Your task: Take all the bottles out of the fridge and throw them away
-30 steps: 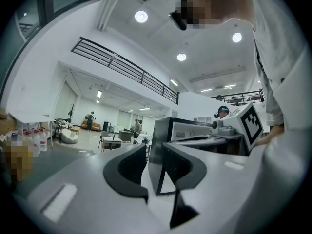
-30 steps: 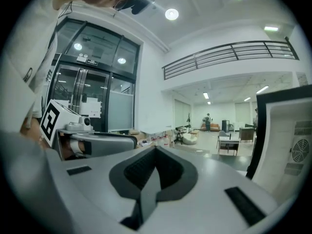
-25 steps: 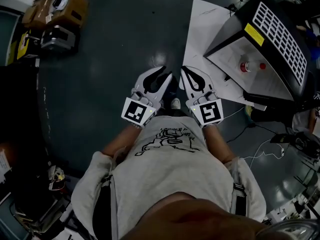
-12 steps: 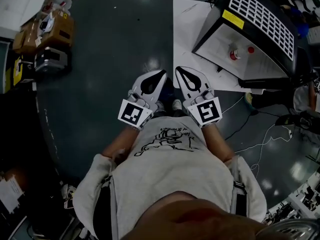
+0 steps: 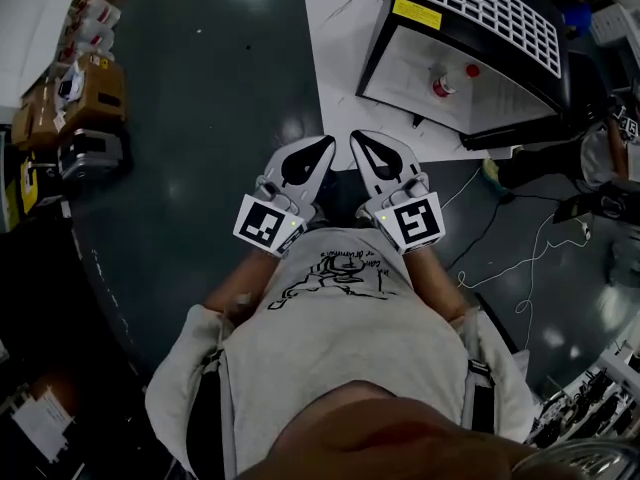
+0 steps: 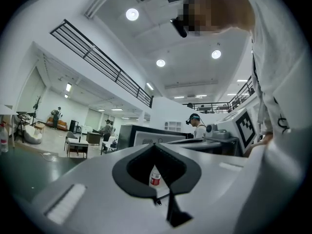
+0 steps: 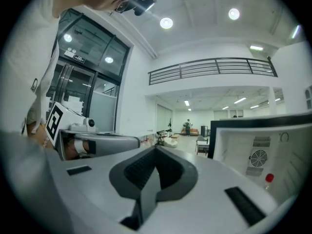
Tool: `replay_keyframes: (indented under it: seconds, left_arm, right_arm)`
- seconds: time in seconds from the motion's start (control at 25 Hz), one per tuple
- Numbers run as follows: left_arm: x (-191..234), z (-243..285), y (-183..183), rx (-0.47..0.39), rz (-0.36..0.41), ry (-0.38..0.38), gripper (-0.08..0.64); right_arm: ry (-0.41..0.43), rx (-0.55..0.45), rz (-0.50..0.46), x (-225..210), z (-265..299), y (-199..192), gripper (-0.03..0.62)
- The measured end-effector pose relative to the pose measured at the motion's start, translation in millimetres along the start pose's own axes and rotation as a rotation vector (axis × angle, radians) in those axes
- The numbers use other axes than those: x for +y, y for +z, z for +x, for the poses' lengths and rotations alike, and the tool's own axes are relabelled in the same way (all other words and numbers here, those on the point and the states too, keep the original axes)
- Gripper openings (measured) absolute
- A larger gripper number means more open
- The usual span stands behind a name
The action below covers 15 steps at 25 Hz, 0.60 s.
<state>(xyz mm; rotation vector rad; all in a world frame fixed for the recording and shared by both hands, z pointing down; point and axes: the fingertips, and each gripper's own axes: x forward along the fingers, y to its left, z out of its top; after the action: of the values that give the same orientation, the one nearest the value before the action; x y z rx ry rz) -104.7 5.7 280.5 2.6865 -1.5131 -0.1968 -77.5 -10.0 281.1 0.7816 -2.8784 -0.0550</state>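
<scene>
Bearing yellow sticker (image 5: 417, 13), print illegible: fridge (image 5: 500, 13); red-labelled bottle (image 5: 438, 84) inside.

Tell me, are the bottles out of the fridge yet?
Nothing looks done yet. The small clear bottle with the red label stands inside the black fridge with white walls. The left gripper and right gripper are shut and empty, short of it. Left: taking it out and throwing it away.

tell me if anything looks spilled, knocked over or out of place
Nothing looks spilled or damaged. A bottle stands upright inside the open fridge. Only the loose cables trailing over the floor beside it look untidy.
</scene>
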Motion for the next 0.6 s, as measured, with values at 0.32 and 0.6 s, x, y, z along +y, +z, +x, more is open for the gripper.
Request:
replay_keyframes:
  seconds: [0.32, 0.6]
  left_arm:
    - [-32, 38, 3, -0.005, -0.005, -0.085, 0.009]
    - [-69, 81, 0, -0.003, -0.006, -0.148, 0.009]
  right_arm:
    - [-0.088, -0.001, 0.025, -37, -31, -4, 0.008]
    - [-0.151, 0.014, 0.036, -75, -69, -8, 0.008]
